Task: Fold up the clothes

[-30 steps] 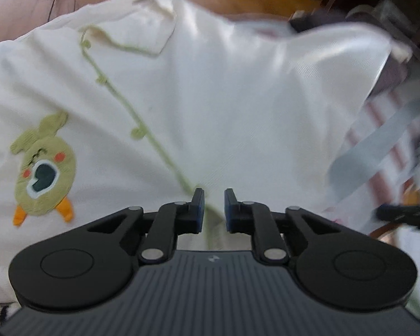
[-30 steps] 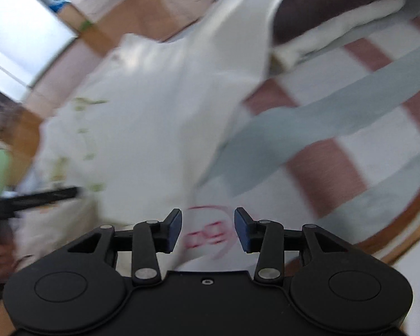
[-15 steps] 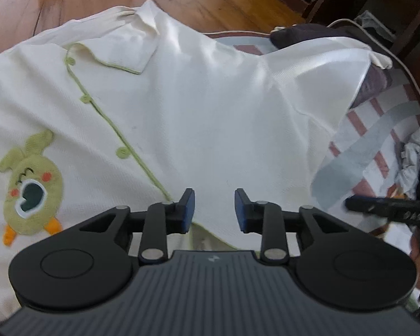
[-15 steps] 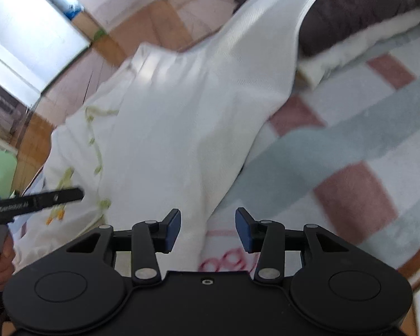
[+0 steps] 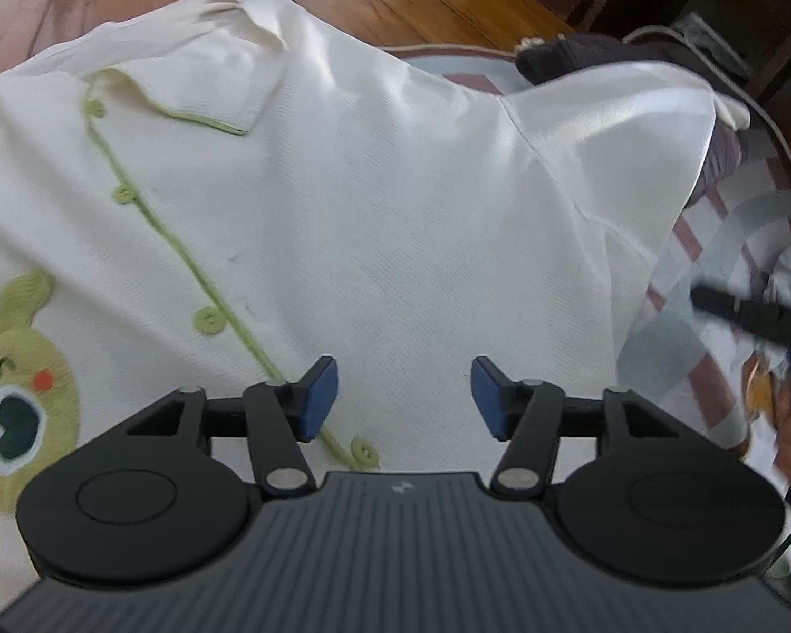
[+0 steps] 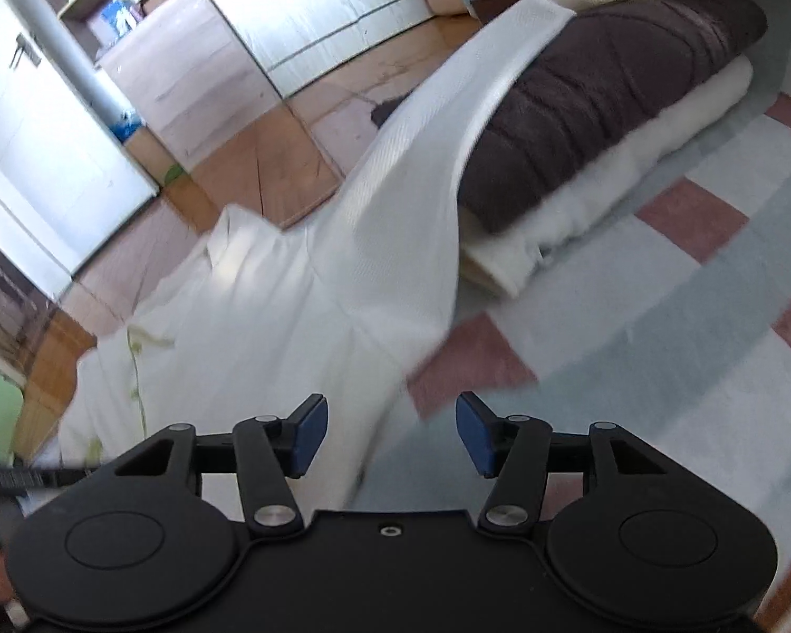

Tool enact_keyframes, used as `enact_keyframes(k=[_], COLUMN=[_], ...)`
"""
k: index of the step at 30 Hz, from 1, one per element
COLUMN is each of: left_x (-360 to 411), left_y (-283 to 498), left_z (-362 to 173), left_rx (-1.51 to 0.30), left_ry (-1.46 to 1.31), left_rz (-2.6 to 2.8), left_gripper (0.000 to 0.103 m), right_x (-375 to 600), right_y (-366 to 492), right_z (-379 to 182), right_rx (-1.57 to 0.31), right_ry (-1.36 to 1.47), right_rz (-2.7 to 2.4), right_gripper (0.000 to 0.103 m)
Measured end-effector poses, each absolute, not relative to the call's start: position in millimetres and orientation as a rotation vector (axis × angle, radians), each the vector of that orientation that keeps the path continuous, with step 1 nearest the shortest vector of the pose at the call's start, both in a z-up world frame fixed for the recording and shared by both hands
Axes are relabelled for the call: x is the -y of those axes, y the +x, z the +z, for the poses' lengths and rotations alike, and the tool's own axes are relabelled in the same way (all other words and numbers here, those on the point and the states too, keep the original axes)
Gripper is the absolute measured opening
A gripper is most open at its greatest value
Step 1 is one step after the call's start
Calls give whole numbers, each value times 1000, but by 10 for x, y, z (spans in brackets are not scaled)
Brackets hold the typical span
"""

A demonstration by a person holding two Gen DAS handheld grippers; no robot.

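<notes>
Right now your left gripper (image 5: pixel 403 395) hangs over the cream shirt (image 5: pixel 369 200), jaws well apart and just widened, nothing pinched between them. The shirt lies spread on the checked rug (image 6: pixel 633 327), its far sleeve draped over a brown folded blanket (image 6: pixel 606 105). Your right gripper (image 6: pixel 390 430) has likewise just opened, empty, above the shirt's right edge where it meets the rug.

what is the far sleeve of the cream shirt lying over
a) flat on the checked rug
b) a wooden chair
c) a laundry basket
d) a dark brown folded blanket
d: in the right wrist view the shirt sleeve drapes up over the dark brown blanket, which sits on a white folded layer.
</notes>
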State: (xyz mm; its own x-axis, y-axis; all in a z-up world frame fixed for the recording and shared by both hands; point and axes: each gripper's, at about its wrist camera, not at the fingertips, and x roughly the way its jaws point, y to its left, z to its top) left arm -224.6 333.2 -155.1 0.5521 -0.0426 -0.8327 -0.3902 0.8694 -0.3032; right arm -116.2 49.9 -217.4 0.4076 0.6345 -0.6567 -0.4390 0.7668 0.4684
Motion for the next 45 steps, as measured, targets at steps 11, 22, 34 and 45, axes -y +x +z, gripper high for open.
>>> enact_keyframes(k=[11, 22, 34, 45], left_x=[-3482, -3291, -3091, -3287], left_y=[-2407, -2499, -2511, -2754], left_z=[-1694, -1801, -1463, -1538], left_rx=[-914, -1072, -925, -972], left_ry=[-615, -631, -194, -357], left_rz=[169, 122, 374, 449], left_gripper=[61, 62, 2, 10], right_x=[-753, -701, -671, -700], right_y=[-655, -810, -791, -916], right_z=[-2418, -2328, -2230, -2268], right_rx=[-870, -729, -678, -767], right_ry=[469, 260, 239, 215], right_rz=[638, 576, 605, 498], right_gripper=[2, 2, 2, 10])
